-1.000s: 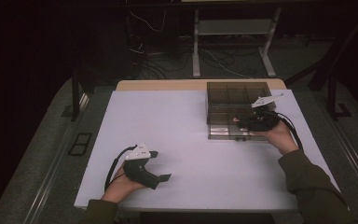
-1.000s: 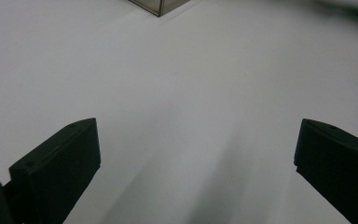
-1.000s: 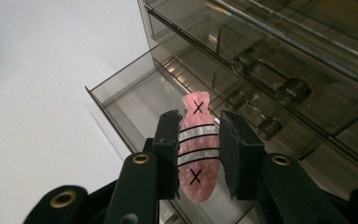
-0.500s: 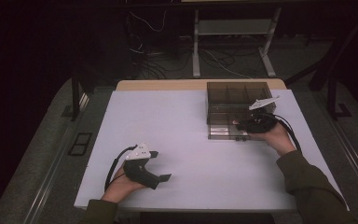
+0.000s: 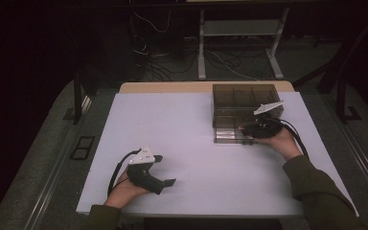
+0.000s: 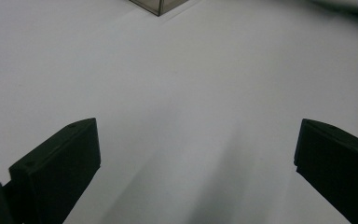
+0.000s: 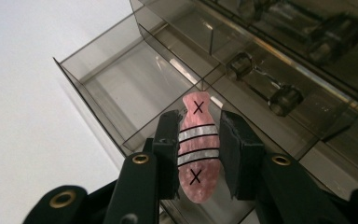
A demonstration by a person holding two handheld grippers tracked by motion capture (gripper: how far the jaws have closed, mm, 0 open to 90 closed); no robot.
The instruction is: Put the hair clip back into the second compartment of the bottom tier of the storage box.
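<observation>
The right claw (image 7: 198, 154) clamped a pink pearly fish-shaped clip with black stripes and crosses (image 7: 196, 147) just above the smoky clear plastic divided box (image 5: 230, 103), while the left claw (image 5: 163, 170) rested released, well apart, on the white desk (image 5: 182, 124).

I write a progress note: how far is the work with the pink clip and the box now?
Done: the right gripper has the pink clip clamped. In hand: it holds the clip over the open drawer of the box. Left: releasing it inside. The left gripper rests open.
</observation>
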